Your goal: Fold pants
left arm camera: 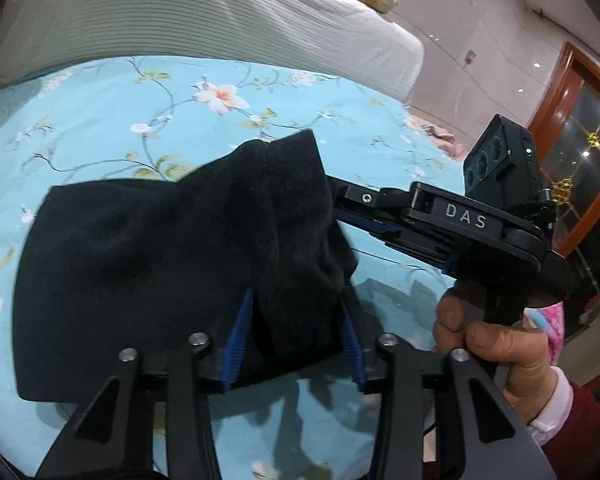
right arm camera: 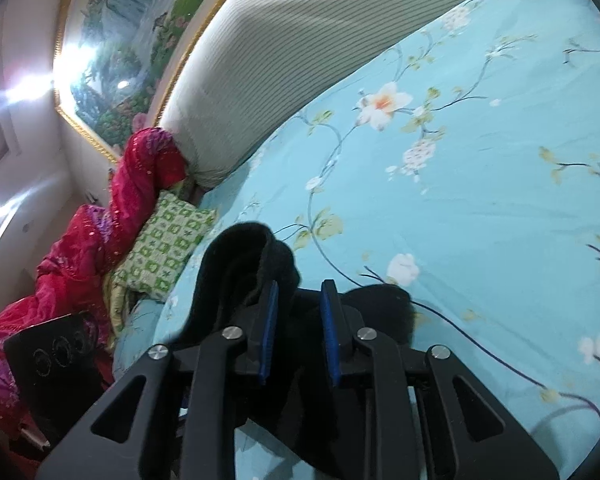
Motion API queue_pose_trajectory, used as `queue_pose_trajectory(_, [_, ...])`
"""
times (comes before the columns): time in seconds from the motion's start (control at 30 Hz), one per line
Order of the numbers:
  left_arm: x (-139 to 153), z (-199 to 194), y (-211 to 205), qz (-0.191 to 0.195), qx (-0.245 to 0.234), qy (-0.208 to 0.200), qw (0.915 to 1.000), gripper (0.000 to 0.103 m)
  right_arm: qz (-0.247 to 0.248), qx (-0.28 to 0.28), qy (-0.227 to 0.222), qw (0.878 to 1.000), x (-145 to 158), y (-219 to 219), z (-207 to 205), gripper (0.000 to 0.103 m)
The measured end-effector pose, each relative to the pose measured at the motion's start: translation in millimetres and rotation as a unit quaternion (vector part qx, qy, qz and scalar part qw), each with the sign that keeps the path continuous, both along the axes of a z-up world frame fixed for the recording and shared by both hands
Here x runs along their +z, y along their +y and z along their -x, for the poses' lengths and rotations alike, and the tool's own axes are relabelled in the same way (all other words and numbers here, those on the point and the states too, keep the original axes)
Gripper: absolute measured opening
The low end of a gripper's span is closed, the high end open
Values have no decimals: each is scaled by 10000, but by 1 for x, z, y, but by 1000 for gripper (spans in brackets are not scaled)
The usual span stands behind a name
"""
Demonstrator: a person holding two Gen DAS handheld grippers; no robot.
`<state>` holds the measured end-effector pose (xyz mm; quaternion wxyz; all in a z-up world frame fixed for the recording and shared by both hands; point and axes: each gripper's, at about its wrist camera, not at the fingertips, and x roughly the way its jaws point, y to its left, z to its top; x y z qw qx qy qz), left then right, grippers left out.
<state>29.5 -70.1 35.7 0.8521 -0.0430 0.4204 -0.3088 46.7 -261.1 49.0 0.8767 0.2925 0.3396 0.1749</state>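
Over the flowered bed, black pants half-lifted; left tongs gaping around one fold, right tongs likewise unclosed astride another, probably releasing to settle the layers.

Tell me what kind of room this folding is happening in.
Most likely a home bedroom: the black pants lie on a bed's blue floral sheet, a ribbed white pillow sits at its head, and a gold-framed landscape painting hangs behind.
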Motion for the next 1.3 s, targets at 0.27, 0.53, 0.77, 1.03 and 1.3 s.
queue_pose_trajectory(0.27, [2, 14, 6, 258, -122, 107, 9995, 56, 179, -561, -40, 9983, 22, -6, 24, 72])
queue_pose_trajectory(0.53, [15, 27, 43, 612, 232, 104, 9978, 64, 590, -794, -132, 9950, 38, 15, 34, 81])
queue_pose_trajectory(0.77, [24, 25, 84, 756, 740, 62, 9944, 78, 1262, -776, -137, 9889, 47, 47, 34, 90])
queue_pose_trajectory(1.03, [12, 14, 143, 1007, 1512, 355, 9827, 79, 1297, -814, 127, 9881, 37, 56, 30, 91])
queue_pose_trajectory(1.3, [-3, -5, 182, 1094, 1996, 609, 9719, 80, 1362, -871, 261, 9865, 29, 60, 31, 97])
